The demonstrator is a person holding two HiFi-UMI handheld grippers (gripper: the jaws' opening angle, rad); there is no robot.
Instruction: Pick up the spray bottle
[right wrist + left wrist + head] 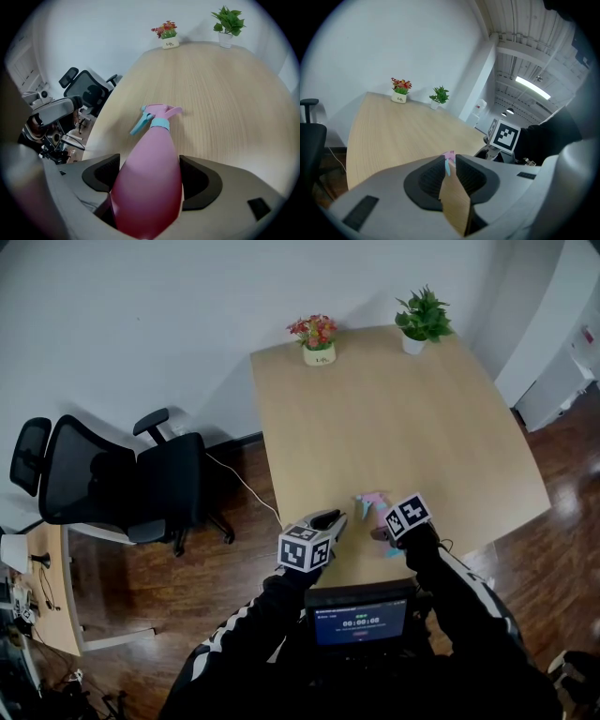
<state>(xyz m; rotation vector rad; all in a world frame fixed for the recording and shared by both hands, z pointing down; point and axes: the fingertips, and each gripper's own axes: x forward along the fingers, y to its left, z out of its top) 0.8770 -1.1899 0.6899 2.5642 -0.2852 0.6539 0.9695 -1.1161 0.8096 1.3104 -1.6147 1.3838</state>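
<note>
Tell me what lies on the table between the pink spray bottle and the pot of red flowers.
Nothing: bare tabletop runs from the spray bottle to the flower pot, as the right gripper view shows.

Spray bottle (pixel 147 197), between the right tool's (pixel 149 157) pads (pixel 101 176): pink plastic, smooth, soft sheen. Its collar and trigger: pale blue plastic, duller.

Pads: dark, matt, ribbed faces. Same on the left tool (pixel 450 159).

Tool shells, both: grey plastic, smooth, matt.

Counter (pixel 225 93), under and beyond both tools: pale wood-look top, fine straight grain, matt with a faint sheen.

Floor (pixel 225 568), left of the left tool: dark wood boards, glossy, catching light.

Office chair (pixel 112 479), further left: black mesh back, black padded seat.

Sleeves (pixel 244 634), behind the tools: black cloth, white stripes.
</note>
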